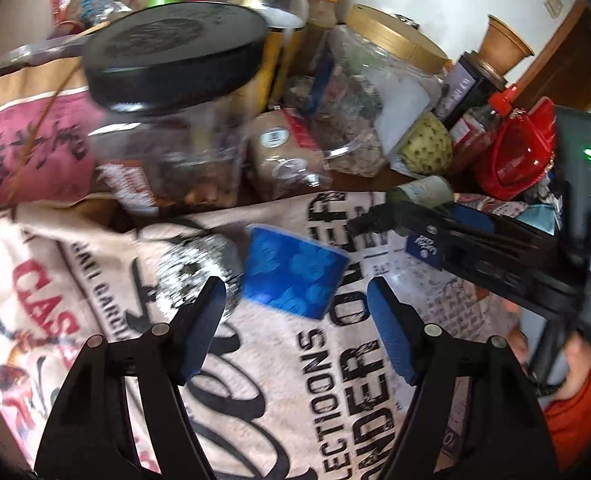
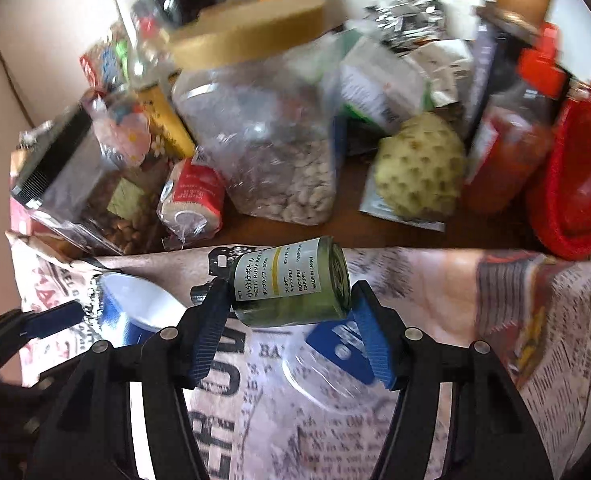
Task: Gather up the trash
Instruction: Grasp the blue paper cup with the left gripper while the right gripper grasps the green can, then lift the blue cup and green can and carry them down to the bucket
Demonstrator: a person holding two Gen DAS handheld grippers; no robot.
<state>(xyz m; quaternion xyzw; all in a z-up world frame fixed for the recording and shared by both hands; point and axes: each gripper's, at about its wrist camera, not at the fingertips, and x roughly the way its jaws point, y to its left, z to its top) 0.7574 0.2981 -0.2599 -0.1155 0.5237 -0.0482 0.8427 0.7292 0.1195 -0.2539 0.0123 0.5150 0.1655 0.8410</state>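
Left wrist: left gripper (image 1: 295, 300) spread, nothing pinched, poised over blue paper cup (image 1: 295, 276) lying on its side on printed cloth (image 1: 327, 380), foil ball (image 1: 197, 270) just beside. Probably light, thin-walled, easily crushed; best taken gently across the body.

Right wrist: right gripper (image 2: 289, 308) straddling small green pump bottle (image 2: 291, 282), also on its side; pads at either end, contact uncertain. Likely rigid, light, slick, prone to roll; end-to-end hold looks sound. Clear plastic bottle (image 2: 327, 364) lying beneath.

Soft daylight, motion blur, fisheye-warped edges
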